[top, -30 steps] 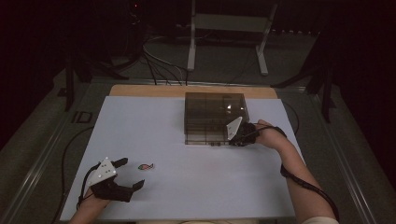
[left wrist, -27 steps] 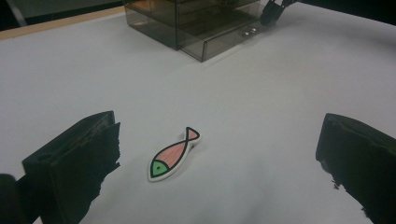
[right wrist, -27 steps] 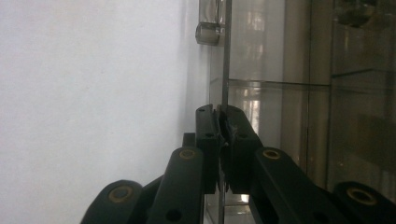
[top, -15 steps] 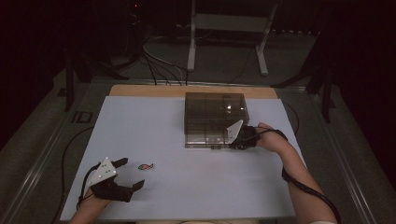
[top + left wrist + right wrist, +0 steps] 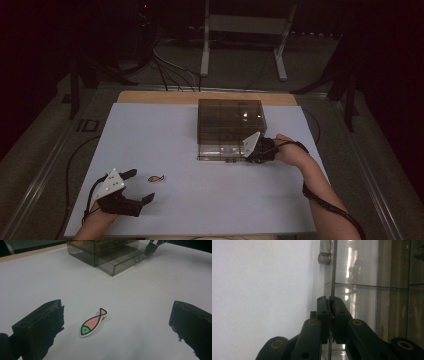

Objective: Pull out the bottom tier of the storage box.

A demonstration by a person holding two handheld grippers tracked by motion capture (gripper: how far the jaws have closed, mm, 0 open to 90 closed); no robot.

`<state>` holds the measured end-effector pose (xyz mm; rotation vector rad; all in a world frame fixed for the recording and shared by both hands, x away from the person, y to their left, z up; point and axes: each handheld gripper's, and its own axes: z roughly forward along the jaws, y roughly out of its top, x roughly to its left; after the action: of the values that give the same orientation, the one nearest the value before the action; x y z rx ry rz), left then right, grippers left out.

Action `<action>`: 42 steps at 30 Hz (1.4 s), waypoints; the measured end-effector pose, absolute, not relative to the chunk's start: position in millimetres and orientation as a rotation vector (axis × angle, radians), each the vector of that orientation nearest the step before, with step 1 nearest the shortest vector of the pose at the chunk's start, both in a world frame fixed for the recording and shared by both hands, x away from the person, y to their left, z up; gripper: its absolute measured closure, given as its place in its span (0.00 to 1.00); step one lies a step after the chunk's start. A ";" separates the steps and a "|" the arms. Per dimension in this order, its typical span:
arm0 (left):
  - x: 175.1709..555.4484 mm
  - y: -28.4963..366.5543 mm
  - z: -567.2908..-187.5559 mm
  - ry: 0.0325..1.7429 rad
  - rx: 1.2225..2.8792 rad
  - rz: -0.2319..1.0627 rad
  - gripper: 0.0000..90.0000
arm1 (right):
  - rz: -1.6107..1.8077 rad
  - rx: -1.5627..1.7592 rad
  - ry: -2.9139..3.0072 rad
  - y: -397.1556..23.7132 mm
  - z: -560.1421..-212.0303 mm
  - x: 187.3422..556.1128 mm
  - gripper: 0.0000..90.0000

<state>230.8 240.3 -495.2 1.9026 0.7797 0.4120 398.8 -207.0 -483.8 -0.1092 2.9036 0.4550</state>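
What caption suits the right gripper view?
Right gripper clamped on the front edge of a smoky plastic drawer, white table alongside.

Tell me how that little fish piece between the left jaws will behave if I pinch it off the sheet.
The fish-shaped piece looks flat, thin and rigid, so it probably won't flop. Lying flush on the white sheet, its low edge may let the pads slide over it. It seems light and glossy, so a pinch from the open left gripper might scoot it sideways.

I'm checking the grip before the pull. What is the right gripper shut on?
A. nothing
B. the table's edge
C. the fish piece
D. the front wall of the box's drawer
D: in the right gripper view, the right gripper pinches the thin clear front wall of the drawer, while the fish lies apart.
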 end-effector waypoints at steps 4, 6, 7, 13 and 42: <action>230.7 240.5 -495.1 0.780 1.902 0.413 0.00 | 0.458 -0.117 2.902 -208.6 -483.7 395.9 0.96; 230.8 240.4 -495.1 0.781 1.902 0.413 0.00 | 0.462 -0.124 2.899 -209.4 -483.8 395.0 0.96; 230.7 240.4 -495.1 0.780 1.902 0.412 0.00 | 0.466 -0.123 2.903 -209.7 -483.7 394.8 0.96; 230.8 240.2 -495.2 0.782 1.903 0.413 0.00 | 0.476 -0.143 2.903 -211.2 -483.7 391.3 0.96; 231.1 239.6 -495.7 0.782 1.910 0.413 0.00 | 0.540 -0.084 2.912 -216.0 -485.4 392.5 0.96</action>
<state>231.1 239.6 -495.7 1.9097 0.7816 0.4134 392.5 -216.0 -485.4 -0.0844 2.9121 0.5404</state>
